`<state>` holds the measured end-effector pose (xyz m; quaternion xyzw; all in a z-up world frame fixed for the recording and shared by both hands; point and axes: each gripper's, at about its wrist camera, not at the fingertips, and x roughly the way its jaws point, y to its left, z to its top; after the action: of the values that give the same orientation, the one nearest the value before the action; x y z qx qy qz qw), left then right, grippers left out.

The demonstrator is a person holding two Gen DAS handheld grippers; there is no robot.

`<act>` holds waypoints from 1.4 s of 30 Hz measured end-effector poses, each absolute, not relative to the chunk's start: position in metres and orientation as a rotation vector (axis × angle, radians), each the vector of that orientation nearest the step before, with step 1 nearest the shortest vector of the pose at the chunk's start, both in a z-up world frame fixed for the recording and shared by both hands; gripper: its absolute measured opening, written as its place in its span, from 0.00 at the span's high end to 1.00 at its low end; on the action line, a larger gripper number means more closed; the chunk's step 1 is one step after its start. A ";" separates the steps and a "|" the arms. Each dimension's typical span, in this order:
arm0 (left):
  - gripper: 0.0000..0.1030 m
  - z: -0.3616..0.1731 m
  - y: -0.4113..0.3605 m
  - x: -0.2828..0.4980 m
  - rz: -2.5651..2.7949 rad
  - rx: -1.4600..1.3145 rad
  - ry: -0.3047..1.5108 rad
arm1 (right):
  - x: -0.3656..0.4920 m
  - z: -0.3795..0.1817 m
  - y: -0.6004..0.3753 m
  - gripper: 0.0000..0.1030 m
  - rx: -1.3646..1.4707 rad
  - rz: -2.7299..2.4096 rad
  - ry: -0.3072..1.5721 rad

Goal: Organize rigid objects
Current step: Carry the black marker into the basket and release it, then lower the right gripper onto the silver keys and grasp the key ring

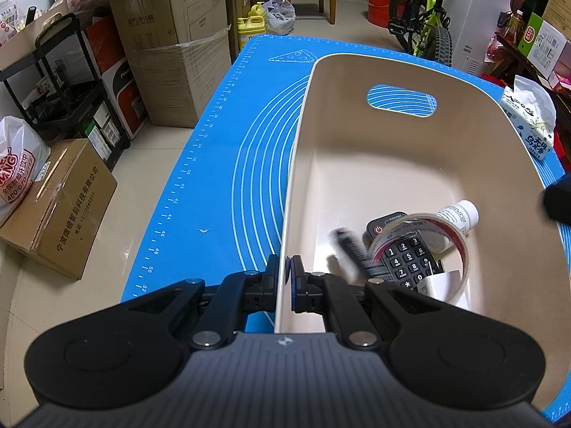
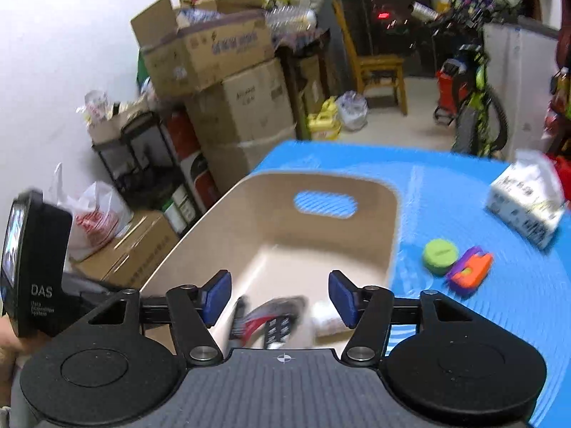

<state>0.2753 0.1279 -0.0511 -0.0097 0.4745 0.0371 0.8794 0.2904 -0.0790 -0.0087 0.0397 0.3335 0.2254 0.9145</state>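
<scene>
Four items in bin (image 1: pixel 303 149), left tongs (image 1: pixel 289 271) clamping wall

A bright blue mat (image 1: pixel 214 164) with thin white curved lines and ruler marks covers the bench. The bin (image 1: pixel 357 164) is plain cream. Beside it lie a green disc (image 2: pixel 440 252) and an orange-and-purple toy (image 2: pixel 470 271).

Left gripper (image 1: pixel 288 274) clamped on near-left rim of beige plastic bin (image 1: pixel 374 71), bin on blue silicone mat (image 1: pixel 214 164), inside near end: black remote control (image 1: pixel 407 253), clear tape roll (image 1: pixel 460 239), white bottle (image 1: pixel 460 214), blurred black pen (image 1: pixel 351 249)
</scene>
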 end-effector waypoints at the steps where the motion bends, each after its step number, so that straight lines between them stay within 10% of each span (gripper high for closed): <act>1: 0.93 -0.051 0.128 0.275 0.077 -0.019 0.989 | 0.290 -0.005 -0.087 0.32 0.079 0.443 0.671; 34: 0.93 -0.052 0.128 0.276 0.078 -0.022 0.989 | 0.341 -0.136 -0.171 0.31 0.133 0.107 0.958; 42: 0.93 -0.052 0.128 0.276 0.078 -0.021 0.988 | 0.330 -0.141 -0.156 0.48 0.038 0.052 0.892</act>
<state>0.2755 0.1280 -0.0517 -0.0102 0.4742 0.0373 0.8796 0.3298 -0.1555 -0.1406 0.0184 0.4314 0.0251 0.9016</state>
